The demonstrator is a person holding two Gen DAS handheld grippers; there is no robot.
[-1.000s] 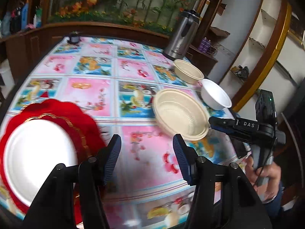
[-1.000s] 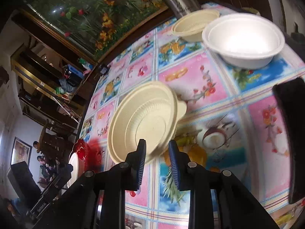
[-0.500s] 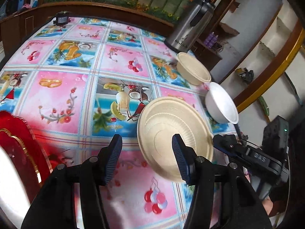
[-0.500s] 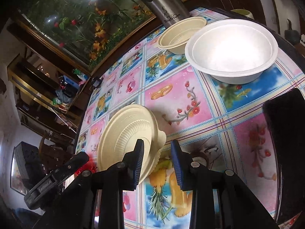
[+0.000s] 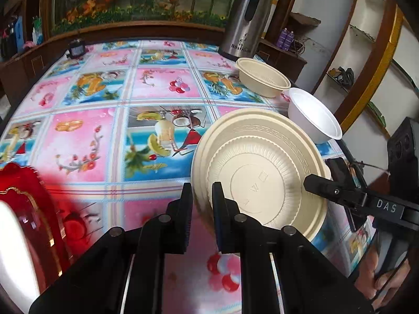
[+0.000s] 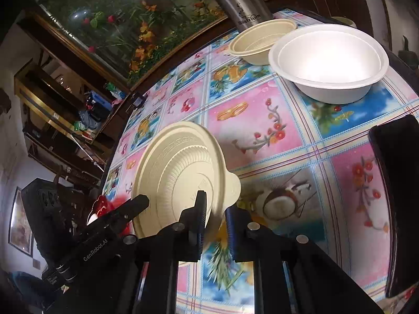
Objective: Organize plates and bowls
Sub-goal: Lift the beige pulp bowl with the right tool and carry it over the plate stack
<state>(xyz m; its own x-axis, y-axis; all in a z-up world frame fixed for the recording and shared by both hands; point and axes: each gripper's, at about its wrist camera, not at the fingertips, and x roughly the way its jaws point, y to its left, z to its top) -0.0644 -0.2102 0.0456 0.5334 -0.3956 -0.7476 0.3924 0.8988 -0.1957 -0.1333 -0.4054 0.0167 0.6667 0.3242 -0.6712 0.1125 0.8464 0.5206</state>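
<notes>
You are holding the cream plate (image 5: 262, 175) tilted up off the flowered tablecloth (image 5: 146, 99), gripped from two sides at once. Your left gripper (image 5: 201, 201) is clamping the plate's near-left rim, one pad behind the rim and one on the ribbed inner face. Your right gripper (image 6: 213, 216) is closing its jaws on the opposite edge, by the plate's small tab, with the rim sitting between its pads; in the left wrist view its black finger is reaching onto the plate's right edge.

Beyond the plate, toward the far right corner of the table, the white bowl (image 6: 330, 62) is sitting upright on the cloth, and the cream bowl (image 6: 262, 41) is standing just behind it, apparently touching or nearly so. Further back from the plate, the steel thermos jug (image 5: 247, 18) is standing at the table's far edge. To the plate's left, well apart from it, the red scalloped plate (image 5: 28, 209) is lying at the near-left edge with a white plate (image 5: 13, 248) on it. A dark flat object (image 6: 398, 198) is lying on the cloth to the plate's right.
</notes>
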